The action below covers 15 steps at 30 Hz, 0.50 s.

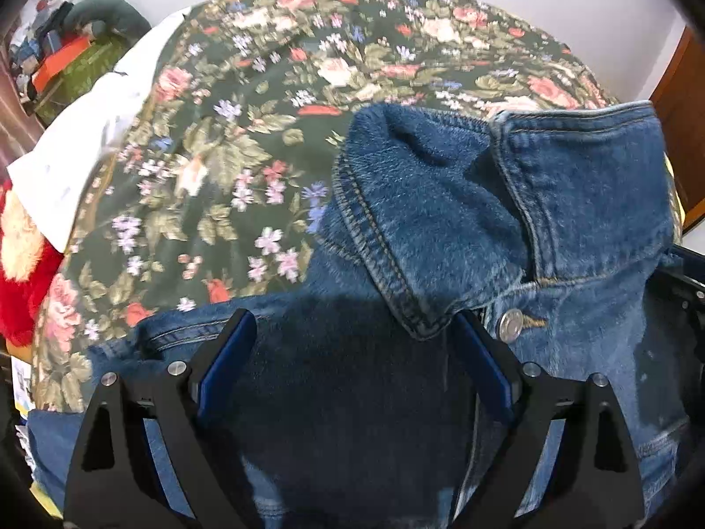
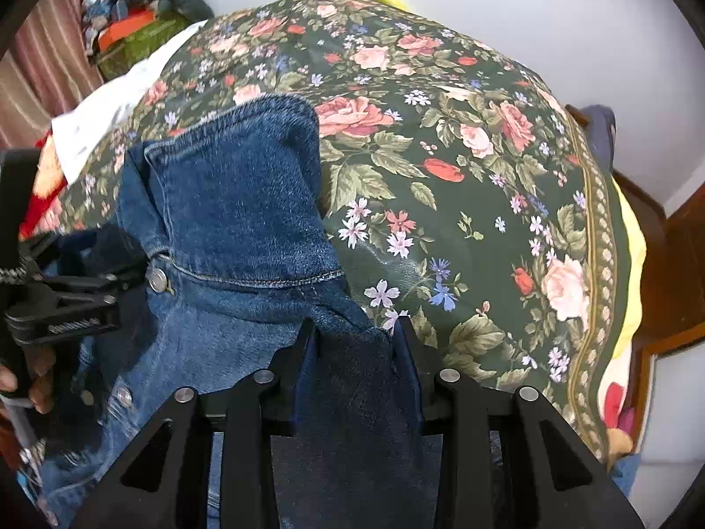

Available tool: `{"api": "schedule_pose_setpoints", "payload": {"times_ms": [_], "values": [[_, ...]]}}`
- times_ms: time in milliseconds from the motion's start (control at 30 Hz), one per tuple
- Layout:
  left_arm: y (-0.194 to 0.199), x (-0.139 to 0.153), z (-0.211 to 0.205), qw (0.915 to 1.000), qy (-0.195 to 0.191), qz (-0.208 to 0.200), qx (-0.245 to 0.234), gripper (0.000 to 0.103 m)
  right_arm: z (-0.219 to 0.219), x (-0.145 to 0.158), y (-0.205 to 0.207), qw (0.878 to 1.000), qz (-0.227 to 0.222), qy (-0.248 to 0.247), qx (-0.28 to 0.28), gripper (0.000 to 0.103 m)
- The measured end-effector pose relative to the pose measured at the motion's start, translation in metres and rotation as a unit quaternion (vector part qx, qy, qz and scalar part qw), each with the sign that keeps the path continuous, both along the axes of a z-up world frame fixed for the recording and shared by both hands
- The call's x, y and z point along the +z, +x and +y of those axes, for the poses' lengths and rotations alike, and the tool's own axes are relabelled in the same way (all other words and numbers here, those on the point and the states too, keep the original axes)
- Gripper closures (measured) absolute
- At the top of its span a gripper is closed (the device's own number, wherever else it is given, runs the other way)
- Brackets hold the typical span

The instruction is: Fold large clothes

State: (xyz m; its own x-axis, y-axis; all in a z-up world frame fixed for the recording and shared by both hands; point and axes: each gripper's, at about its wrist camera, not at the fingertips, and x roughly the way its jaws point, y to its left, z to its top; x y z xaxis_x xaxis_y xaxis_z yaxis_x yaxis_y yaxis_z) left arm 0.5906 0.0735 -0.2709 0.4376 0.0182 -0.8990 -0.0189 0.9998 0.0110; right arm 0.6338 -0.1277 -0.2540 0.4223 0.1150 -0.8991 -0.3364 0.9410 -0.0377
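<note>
The denim jacket (image 1: pixel 506 229) lies on the floral bedspread (image 1: pixel 246 132), collar at twelve o'clock. Right gripper (image 2: pixel 354 339) pinches a shoulder fold; left gripper (image 1: pixel 352 335) hovers released. Best clamp the matching shoulder first, then lift both evenly.

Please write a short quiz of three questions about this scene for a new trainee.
1. True or false: the denim jacket lies on a plain white sheet.
2. Which gripper has denim pinched between its jaws? A) left B) right
3. What metal part sits just below the collar?

Key
1. False: it lies on a dark green floral bedspread.
2. B: the right gripper; the left gripper is wide open over the cloth.
3. A silver button.
</note>
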Motion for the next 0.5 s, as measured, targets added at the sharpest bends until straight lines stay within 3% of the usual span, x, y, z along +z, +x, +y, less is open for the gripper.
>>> {"api": "schedule_pose_setpoints", "payload": {"times_ms": [100,233,367,500], "values": [[-0.019,0.015,0.005,0.9997,0.014,-0.019,-0.002,0.012,0.008,0.008,-0.016,0.999,-0.014,-0.026,0.022,0.069],[-0.048,0.049,0.017,0.9986,0.004,-0.052,-0.003,0.012,0.017,0.023,-0.038,0.997,-0.025,-0.065,0.023,0.068],[-0.084,0.086,0.036,0.9967,-0.011,-0.081,0.003,0.012,0.019,0.040,-0.063,0.999,-0.022,-0.042,0.023,0.067],[-0.122,0.107,0.062,0.9961,-0.035,-0.079,0.017,0.012,0.023,0.056,-0.087,1.000,-0.014,-0.016,0.016,0.067]]}}
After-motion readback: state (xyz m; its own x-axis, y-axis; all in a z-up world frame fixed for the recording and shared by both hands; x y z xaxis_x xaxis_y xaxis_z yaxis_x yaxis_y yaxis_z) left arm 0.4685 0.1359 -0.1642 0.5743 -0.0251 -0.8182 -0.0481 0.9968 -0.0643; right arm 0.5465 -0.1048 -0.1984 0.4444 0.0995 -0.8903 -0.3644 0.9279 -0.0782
